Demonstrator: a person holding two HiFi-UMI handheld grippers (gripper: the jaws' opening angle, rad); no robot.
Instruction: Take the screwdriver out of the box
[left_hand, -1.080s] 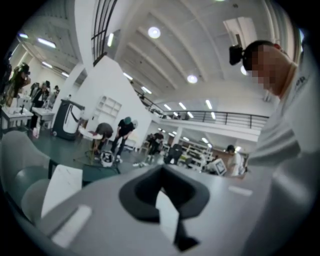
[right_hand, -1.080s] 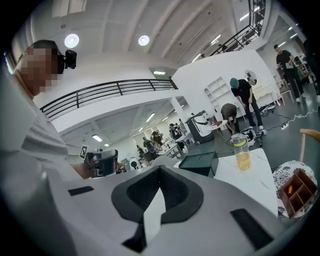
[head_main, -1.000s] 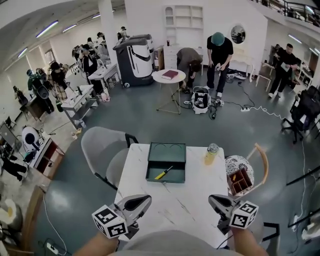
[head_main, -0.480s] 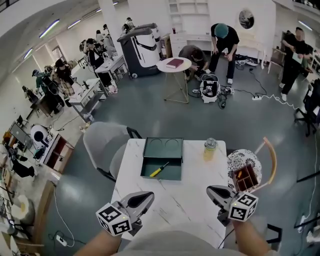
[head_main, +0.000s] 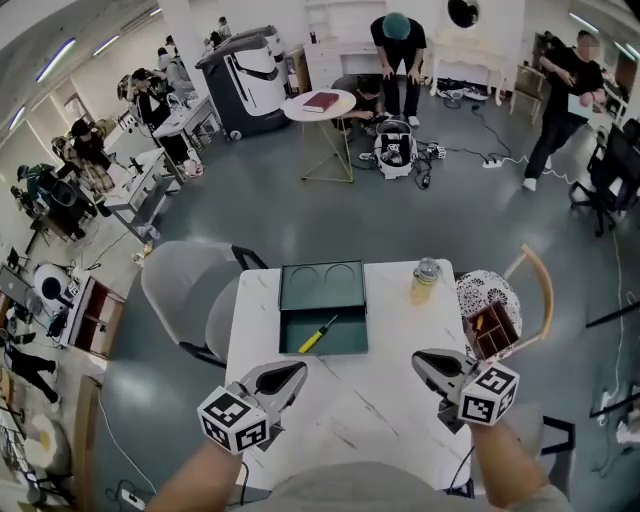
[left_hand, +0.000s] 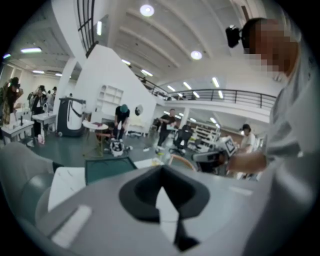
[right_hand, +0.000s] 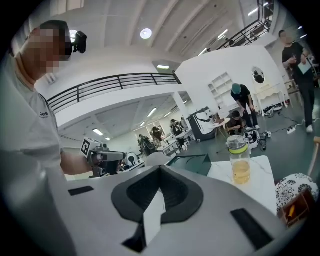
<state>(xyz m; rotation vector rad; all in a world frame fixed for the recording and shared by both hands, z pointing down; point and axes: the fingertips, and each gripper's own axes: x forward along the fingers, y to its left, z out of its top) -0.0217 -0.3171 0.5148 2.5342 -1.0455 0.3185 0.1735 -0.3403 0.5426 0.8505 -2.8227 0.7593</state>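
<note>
screwdriver (head_main: 318, 335) lies in green box (head_main: 346, 338) on surface (head_main: 400, 345); left tongs (head_main: 297, 370) and right tongs (head_main: 418, 358) pressed together, empty.

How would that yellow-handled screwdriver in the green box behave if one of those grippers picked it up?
Probably stiff and light: the screwdriver looks slim and small inside the box. Its narrow yellow handle may roll if nudged, though the box walls would likely stop it.
</note>
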